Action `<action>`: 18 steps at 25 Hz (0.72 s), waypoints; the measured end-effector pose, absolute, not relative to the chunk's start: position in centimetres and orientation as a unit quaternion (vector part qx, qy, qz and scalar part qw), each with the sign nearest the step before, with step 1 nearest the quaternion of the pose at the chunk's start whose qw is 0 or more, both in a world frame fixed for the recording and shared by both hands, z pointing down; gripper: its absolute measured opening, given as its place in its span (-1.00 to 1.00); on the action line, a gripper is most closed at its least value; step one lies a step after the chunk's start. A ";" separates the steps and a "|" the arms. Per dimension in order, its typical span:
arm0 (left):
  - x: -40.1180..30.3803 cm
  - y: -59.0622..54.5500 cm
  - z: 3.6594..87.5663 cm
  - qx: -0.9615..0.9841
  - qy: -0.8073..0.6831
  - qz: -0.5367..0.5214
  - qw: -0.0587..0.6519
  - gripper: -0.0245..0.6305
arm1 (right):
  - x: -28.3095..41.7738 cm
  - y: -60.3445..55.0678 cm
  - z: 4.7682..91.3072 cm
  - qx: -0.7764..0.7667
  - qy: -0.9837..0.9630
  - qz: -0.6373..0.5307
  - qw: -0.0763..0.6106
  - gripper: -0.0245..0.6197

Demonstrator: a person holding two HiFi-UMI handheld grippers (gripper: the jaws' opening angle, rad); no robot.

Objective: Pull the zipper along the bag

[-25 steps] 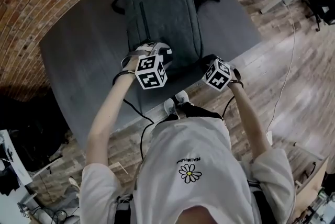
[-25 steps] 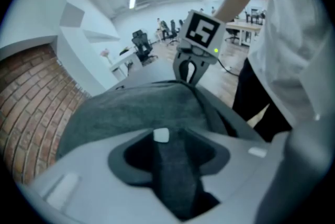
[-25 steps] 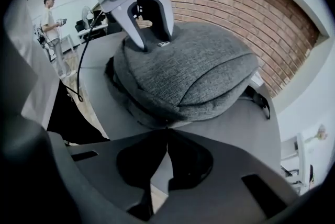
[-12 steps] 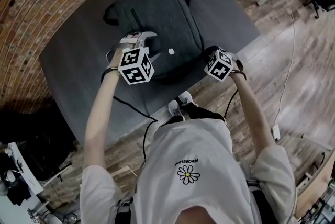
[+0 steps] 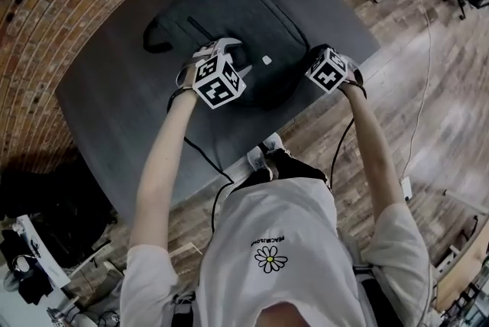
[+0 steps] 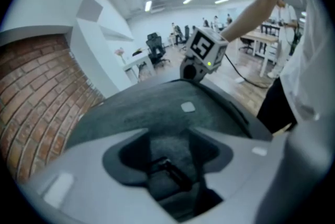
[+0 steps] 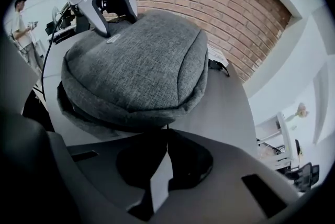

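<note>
Head view: a grey fabric backpack (image 5: 252, 20) lies on the dark grey table (image 5: 114, 111), long axis running away from the person, rounded end nearest. Left gripper view: the left gripper (image 6: 167, 165), jaws just opening, stands apart over the fabric, clamping nothing. Right gripper view: the right gripper (image 7: 167, 136) is closed, seemingly pinching a thin dark zipper pull (image 7: 167, 127) at the rounded end. Pulling looks under way; next, draw it along the seam.

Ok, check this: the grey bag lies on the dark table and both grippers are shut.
One thing is wrong: the left gripper is open. Its jaws have just been opening, with the bag under them but not gripped, as the left gripper view shows. The right gripper is shut, and the bag lies on the table.
</note>
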State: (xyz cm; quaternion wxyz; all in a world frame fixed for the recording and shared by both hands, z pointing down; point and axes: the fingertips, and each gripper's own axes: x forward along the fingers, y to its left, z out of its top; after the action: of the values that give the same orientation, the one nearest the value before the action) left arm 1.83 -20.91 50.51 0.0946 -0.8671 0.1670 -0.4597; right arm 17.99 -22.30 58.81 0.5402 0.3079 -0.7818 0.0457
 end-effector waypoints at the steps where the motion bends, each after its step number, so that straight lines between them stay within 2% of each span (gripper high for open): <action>1: 2.0 -21.1 50.6 -0.867 0.167 -0.460 0.090 -0.20 | 18.2 -22.4 58.7 0.308 -0.781 0.048 0.541 -0.90; 12: 2.2 -21.5 51.1 -0.874 0.166 -0.449 0.084 -0.20 | 17.5 -17.2 57.3 0.281 -0.806 0.069 0.516 -0.90; 18: 2.2 -21.3 51.4 -0.874 0.165 -0.448 0.086 -0.20 | 15.4 -13.6 56.7 0.281 -0.825 0.121 0.475 -0.88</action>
State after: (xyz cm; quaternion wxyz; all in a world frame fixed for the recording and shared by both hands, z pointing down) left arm 2.20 -21.35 51.37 0.0862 -0.8745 0.1651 -0.4479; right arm 15.37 -13.56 56.69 0.4748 0.2810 -0.8251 0.1213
